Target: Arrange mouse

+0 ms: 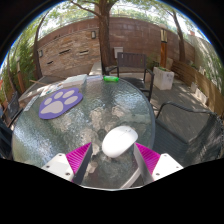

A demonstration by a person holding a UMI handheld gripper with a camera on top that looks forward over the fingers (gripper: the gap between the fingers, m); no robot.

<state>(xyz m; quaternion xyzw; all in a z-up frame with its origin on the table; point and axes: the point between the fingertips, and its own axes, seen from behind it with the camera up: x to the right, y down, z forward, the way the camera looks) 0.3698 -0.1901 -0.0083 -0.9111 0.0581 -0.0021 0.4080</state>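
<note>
A white computer mouse (119,140) lies on the round glass table (60,135), between my fingertips and just ahead of them. Its cable runs back toward me beside the right finger. My gripper (113,154) is open around it. The right pink pad (147,157) is at the mouse's side, and a gap shows between the mouse and the left pink pad (80,157). A purple mouse mat with a white paw print (59,101) lies flat on the table, beyond the fingers to the left.
A small green object (110,77) sits at the table's far edge. Dark metal chairs stand behind the table (131,62) and to the right (188,125). A tree trunk (105,35), a brick wall and a wooden planter (163,76) lie beyond.
</note>
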